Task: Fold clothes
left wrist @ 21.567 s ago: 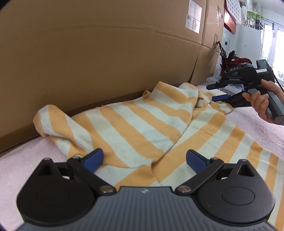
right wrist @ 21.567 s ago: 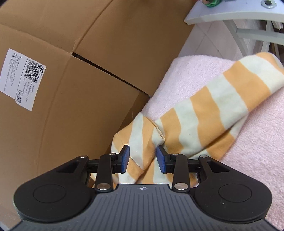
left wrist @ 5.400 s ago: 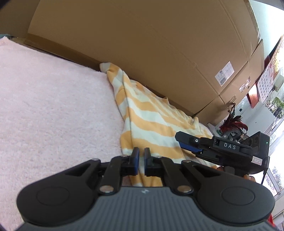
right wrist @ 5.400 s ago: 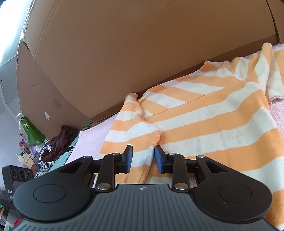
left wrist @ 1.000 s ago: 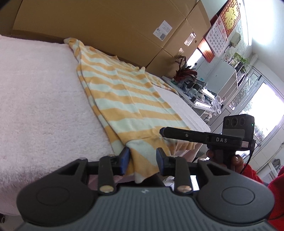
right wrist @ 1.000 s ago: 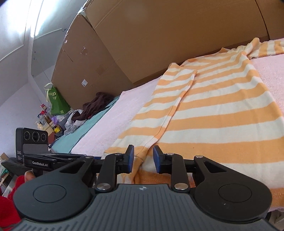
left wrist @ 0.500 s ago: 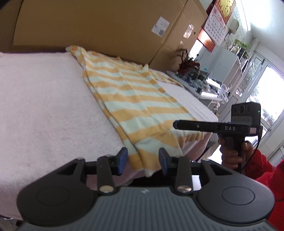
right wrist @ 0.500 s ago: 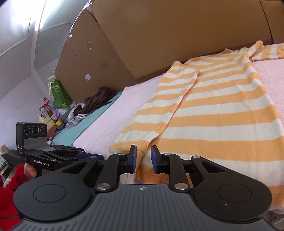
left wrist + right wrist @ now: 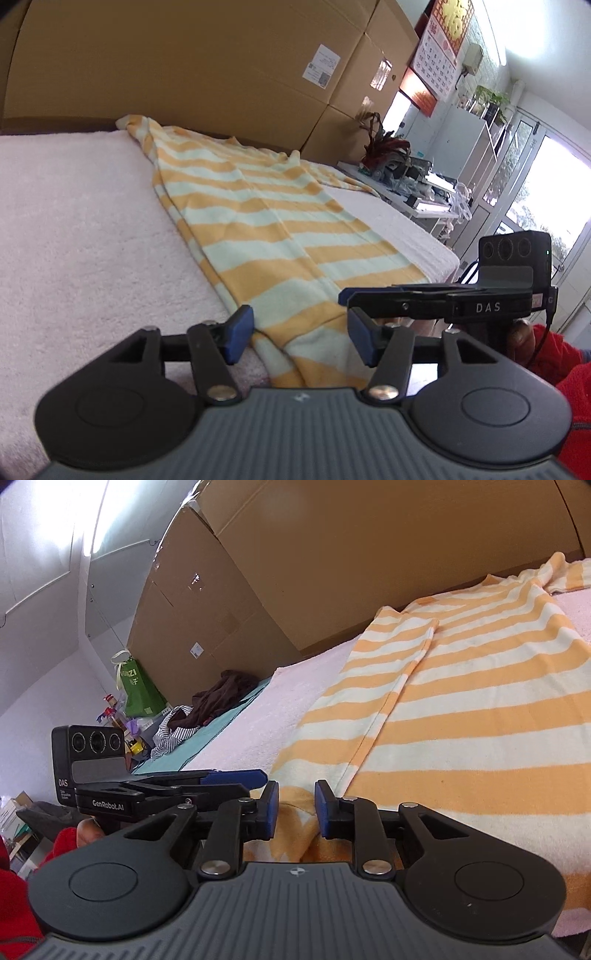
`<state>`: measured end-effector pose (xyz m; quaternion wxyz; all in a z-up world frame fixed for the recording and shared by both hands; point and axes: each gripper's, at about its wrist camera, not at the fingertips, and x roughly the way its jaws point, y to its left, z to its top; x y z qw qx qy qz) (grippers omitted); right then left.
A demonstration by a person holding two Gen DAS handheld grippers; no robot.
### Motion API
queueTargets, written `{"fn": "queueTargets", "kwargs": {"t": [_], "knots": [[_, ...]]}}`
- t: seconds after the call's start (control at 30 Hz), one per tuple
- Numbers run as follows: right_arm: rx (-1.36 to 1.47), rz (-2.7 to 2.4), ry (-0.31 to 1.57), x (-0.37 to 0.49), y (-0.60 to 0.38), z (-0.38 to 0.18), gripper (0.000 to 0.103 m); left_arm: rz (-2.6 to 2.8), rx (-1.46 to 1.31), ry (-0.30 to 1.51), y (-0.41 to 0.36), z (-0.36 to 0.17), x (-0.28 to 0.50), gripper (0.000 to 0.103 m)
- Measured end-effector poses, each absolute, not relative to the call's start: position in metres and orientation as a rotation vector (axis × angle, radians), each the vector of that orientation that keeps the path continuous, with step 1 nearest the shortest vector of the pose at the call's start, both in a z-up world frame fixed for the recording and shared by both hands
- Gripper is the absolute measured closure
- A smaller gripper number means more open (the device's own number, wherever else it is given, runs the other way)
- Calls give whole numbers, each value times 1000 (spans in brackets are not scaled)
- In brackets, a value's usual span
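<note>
1. Blue-padded fingers (image 9: 242,334) of the left gripper (image 9: 301,334) are standing wide apart over the near hem of the garment, gripping nothing.
2. Blue pads are also showing on the right gripper (image 9: 295,808), whose fingers (image 9: 271,806) are parted by a narrow gap at the hem's other corner; they are holding nothing.
3. The orange-and-cream striped shirt (image 9: 266,221) is lying spread flat on the pale pink towel-covered surface (image 9: 74,236), its hem drooping over the near edge and its sleeves reaching toward the far side.
4. A red sleeve (image 9: 550,347) is showing beside each gripper.
5. Tall cardboard boxes (image 9: 184,62) are standing right behind the shirt.
6. Farther off, dark clothes (image 9: 221,696) and a green bag (image 9: 138,690) are sitting in a pile to the left.
</note>
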<state>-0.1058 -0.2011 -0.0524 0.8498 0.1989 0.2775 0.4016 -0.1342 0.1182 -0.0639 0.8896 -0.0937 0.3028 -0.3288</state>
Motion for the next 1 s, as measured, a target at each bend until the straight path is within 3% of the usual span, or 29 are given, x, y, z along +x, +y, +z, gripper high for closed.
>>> {"fn": "queueTargets", "kwargs": {"t": [0.17,0.37,0.43,0.6,0.63,0.7,0.77,0.9,1.0], "knots": [[427,843,599,-96,-197,-52,78,-690,-163,627,113,-63,-129,40],[418,835,603,-86,-198,-45,82,-681,-68,597,108,-45,-115,38],[409,824,596,-81,-200,-39,80,-639,-51,550,106,-31,-99,33],[471,711,585,-57,-217,-37,74,-574,-75,512,92,-19,-36,32],[479,695,594,-55,-220,-40,75,-565,-80,513,88,-19,-22,30],[494,663,611,-51,-227,-45,84,-527,-67,563,78,-29,3,29],[491,629,606,-52,-236,-46,83,-490,-31,623,69,-46,23,29],[412,531,540,-63,-257,-39,77,-484,73,624,52,-57,32,18],[380,473,518,-58,-272,-37,76,-512,88,624,37,-39,39,24]]}}
